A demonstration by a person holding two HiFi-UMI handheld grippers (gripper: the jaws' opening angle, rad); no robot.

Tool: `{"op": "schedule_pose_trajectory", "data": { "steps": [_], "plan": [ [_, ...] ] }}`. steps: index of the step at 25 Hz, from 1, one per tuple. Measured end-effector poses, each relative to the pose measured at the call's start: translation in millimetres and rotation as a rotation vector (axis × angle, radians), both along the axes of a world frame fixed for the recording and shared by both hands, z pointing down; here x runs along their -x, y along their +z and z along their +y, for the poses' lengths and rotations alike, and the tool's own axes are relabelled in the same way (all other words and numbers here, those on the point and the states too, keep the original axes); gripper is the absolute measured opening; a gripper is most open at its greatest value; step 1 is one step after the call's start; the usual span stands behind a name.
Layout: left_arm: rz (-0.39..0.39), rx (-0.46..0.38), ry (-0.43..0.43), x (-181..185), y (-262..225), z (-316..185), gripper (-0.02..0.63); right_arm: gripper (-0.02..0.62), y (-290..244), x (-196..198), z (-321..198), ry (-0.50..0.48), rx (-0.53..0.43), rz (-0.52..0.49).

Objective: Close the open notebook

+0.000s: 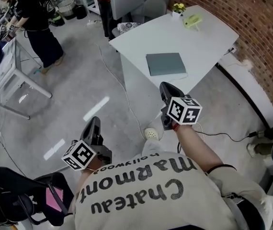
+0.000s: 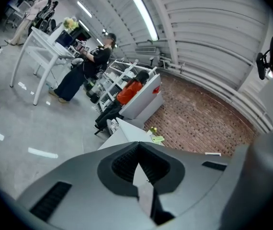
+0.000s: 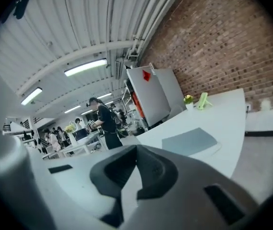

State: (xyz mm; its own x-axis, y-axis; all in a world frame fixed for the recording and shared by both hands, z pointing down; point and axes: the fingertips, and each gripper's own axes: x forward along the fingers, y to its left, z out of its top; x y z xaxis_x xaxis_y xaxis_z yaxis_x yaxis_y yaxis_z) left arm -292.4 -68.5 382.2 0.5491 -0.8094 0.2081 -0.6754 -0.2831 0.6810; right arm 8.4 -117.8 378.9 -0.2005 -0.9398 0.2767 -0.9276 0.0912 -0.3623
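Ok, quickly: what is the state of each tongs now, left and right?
Left tongs: closed, holding nothing.
Right tongs: closed, holding nothing.

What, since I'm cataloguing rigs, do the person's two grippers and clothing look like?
In the head view, the left gripper and the right gripper both have black bodies, and each carries a white cube with black square markers. Their own views show grey jaws with dark ribbed pads. The person wears a short-sleeved beige T-shirt with dark lettering.
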Motion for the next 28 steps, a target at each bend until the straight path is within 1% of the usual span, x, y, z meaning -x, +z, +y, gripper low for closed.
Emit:
{"op": "schedule_pose_trajectory", "data": {
  "steps": [5,10,13,18,23,28],
  "plan": [
    [-0.021,-0.044,0.033,-2.0,-13.9,21.9,0.002,0.003,-22.4,27.7,21.6,-0.017,0.015,-0.035],
    [-0.027,-0.072,0.023,4.9,-25.4,32.9,0.002,0.003,-51.3,40.6,35.2,-0.036,-0.045,-0.028],
    [-0.034,-0.084,0.024,5.6,-26.8,35.5,0.002,0.003,-54.3,39.7,42.5,-0.029,-0.054,-0.019],
    [-0.023,-0.061,0.047,1.0,-15.8,40.7,0.002,0.003,-44.8,35.3,54.3,0.000,-0.033,-0.006],
    [-0.017,-0.051,0.078,-6.0,-11.0,40.0,0.002,0.003,-31.6,20.8,61.3,0.046,-0.003,0.008],
    [-0.015,-0.053,0.098,-18.3,-9.0,36.6,0.002,0.003,-21.0,7.6,66.2,0.065,0.018,0.025]
  ]
}}
